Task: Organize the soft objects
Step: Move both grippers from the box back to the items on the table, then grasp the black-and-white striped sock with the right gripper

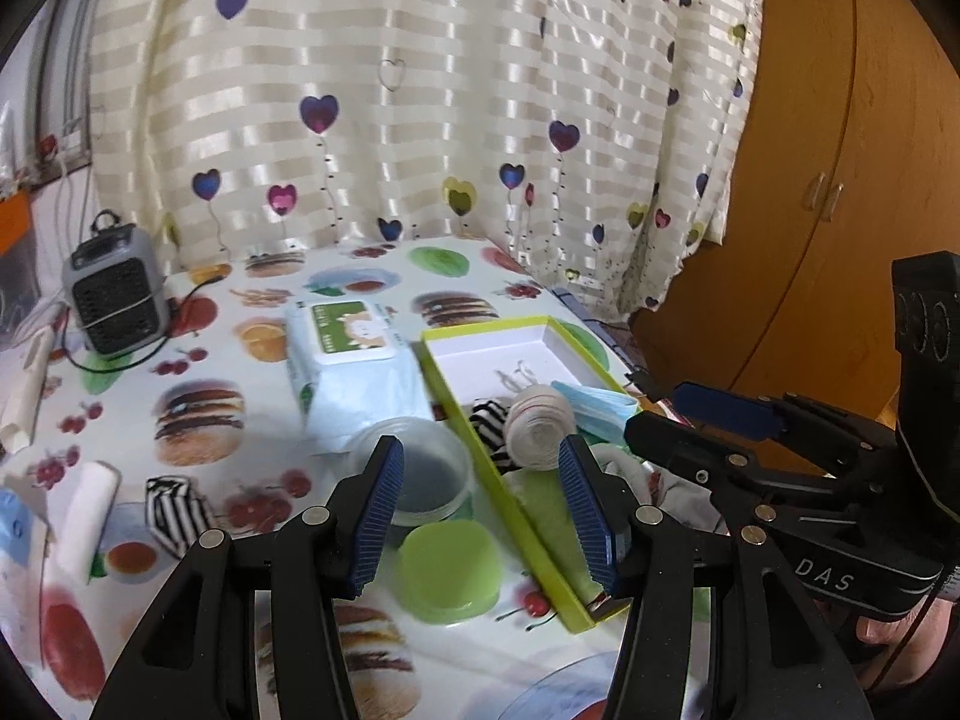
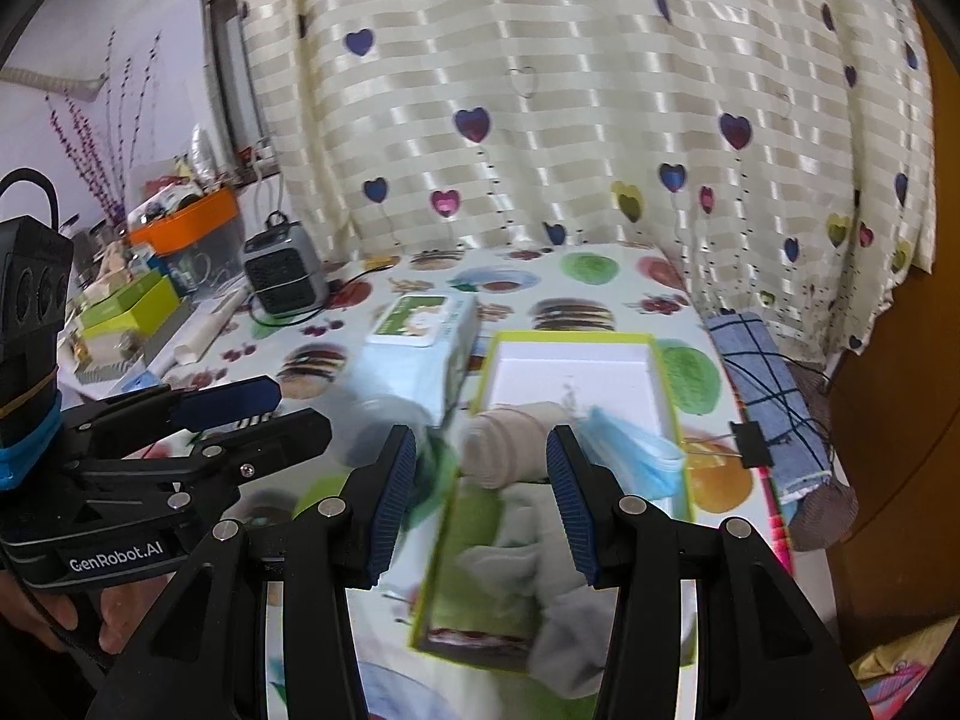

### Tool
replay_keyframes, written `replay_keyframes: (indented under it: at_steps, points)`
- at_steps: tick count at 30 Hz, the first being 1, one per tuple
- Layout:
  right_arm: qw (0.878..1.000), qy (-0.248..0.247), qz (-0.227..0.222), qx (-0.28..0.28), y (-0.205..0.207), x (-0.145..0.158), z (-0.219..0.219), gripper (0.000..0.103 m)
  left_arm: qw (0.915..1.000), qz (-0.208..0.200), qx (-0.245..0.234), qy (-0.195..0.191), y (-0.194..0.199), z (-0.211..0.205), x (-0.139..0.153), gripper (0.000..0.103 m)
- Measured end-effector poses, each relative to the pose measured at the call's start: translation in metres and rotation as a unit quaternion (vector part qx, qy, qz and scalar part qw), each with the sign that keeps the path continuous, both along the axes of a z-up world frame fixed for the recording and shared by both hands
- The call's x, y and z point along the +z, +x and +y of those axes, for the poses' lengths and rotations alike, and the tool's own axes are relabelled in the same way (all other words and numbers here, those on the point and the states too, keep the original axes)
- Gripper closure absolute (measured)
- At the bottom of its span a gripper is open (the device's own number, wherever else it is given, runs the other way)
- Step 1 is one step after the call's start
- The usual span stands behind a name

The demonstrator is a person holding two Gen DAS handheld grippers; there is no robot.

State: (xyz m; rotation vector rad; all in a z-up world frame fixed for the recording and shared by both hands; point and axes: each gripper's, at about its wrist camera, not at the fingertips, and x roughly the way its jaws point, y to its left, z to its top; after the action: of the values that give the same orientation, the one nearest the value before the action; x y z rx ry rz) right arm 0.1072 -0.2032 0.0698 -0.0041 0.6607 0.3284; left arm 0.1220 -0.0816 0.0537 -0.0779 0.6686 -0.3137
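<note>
You held your left gripper above the fruit-and-burger-print bench, jaws spread wide with nothing between them. Your right gripper hovered over the shallow lime-green cardboard box, jaws just as wide and also empty. Inside that box lay a rolled cream bandage, a black-and-white striped cloth, a pale blue face mask and a grey sock. A second striped cloth and a white cloth roll sat out on the bench, well apart from the box.
</note>
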Motion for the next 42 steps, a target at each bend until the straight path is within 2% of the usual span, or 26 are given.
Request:
replay_keyframes:
  at_steps: [10, 27, 42]
  points:
    - [0.999, -0.006, 0.008, 0.047, 0.005, -0.006, 0.051, 0.056, 0.9990, 0.001, 0.045, -0.004, -0.011, 0.047, -0.005, 0.050]
    - [0.991, -0.014, 0.033, 0.126, 0.025, -0.027, 0.141, 0.056, 0.9914, 0.026, 0.128, -0.009, -0.015, 0.150, -0.037, 0.050]
    - [0.981, -0.023, 0.095, 0.170, 0.057, -0.074, 0.209, 0.056, 0.9854, 0.052, 0.162, 0.001, -0.005, 0.212, -0.064, 0.050]
